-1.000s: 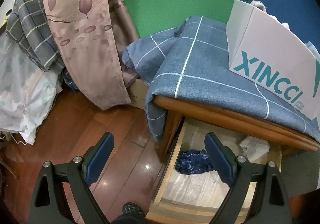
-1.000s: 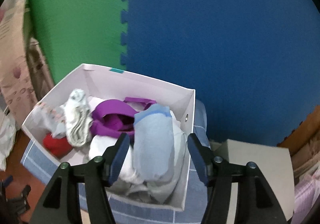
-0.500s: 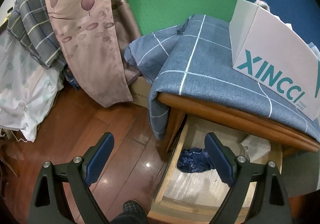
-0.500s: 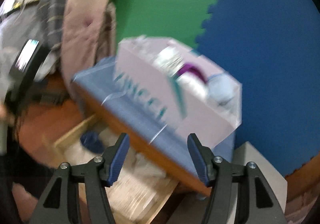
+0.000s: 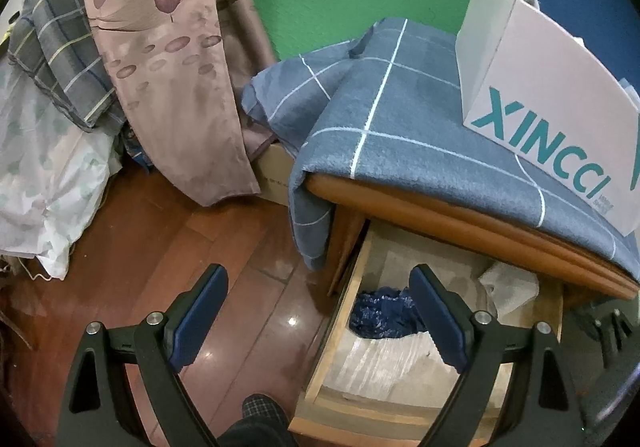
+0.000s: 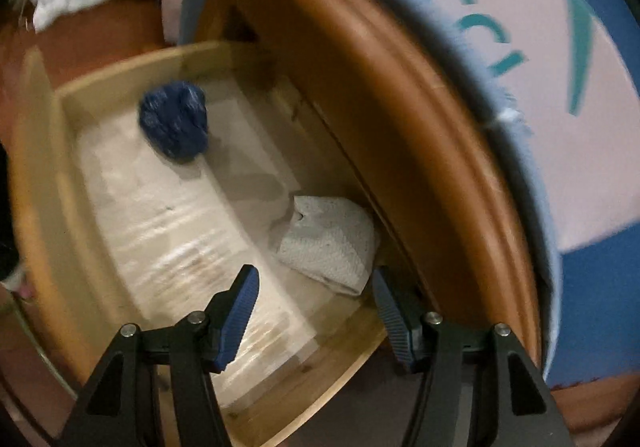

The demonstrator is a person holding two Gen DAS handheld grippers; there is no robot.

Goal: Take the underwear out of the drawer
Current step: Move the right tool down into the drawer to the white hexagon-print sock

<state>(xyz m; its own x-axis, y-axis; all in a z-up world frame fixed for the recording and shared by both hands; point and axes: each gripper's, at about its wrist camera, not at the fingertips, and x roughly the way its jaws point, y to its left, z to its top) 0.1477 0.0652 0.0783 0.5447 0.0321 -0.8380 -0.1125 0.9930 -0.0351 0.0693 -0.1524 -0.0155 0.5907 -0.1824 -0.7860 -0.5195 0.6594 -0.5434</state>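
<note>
While the left gripper (image 5: 318, 303) hangs spread and empty over the drawer's (image 6: 36, 183) edge, the right gripper (image 6: 314, 289), its fingers just narrowed slightly but parted around nothing, faces the white bundle (image 6: 330, 237) at twelve o'clock; the blue underwear (image 6: 174, 121) lies at ten o'clock. Lower centred, then pinch deep.
</note>
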